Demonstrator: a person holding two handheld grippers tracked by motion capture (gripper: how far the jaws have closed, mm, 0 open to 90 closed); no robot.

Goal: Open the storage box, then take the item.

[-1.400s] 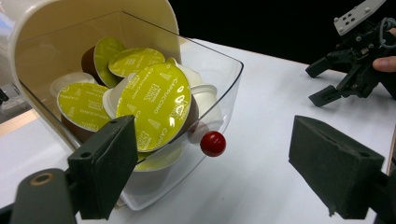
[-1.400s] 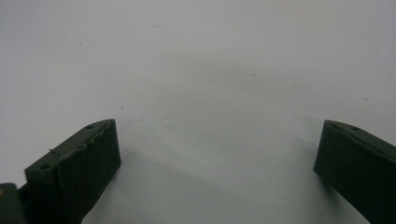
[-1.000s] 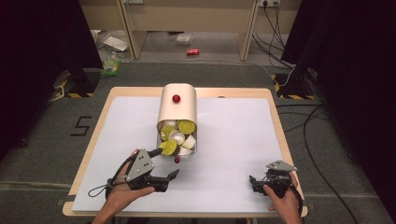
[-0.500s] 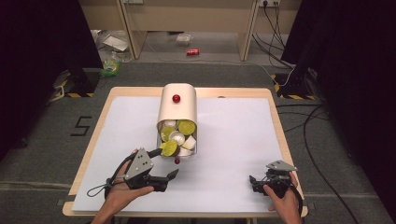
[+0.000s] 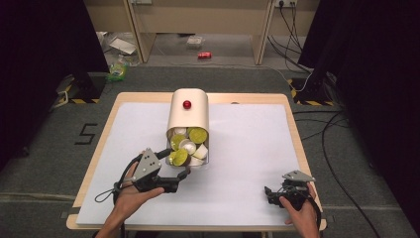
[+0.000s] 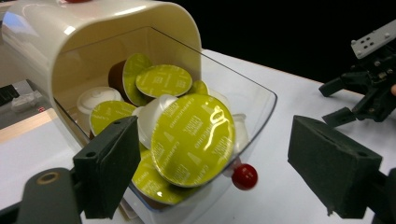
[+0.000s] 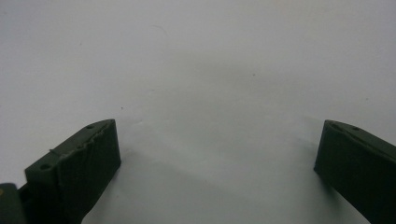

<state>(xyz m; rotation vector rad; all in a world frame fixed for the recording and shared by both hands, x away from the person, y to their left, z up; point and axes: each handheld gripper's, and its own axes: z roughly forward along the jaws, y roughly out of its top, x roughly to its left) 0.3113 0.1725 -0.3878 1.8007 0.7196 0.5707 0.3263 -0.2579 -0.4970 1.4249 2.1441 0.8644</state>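
Observation:
A cream dispenser box (image 5: 187,111) with a red knob on top lies mid-table. Its clear drawer (image 5: 202,159) is pulled out toward me and holds several coffee capsules (image 5: 198,135), green-lidded and white. My left gripper (image 5: 172,162) is open at the drawer's front. In the left gripper view, its wide jaws (image 6: 224,158) flank a big green-lidded capsule (image 6: 194,140) without touching it. The drawer's small red knob (image 6: 244,176) sits just below that capsule. My right gripper (image 5: 268,193) rests near the table's front right. It stands open (image 7: 217,163) over bare white surface.
A white sheet (image 5: 247,139) covers the wooden table (image 5: 292,124). The right gripper (image 6: 369,88) also appears far off in the left gripper view. Past the table, on the floor, lie a red can (image 5: 204,55), a green bag (image 5: 117,72) and cables (image 5: 317,74).
The left gripper has shifted very slightly at the drawer's front. The right gripper has kept still.

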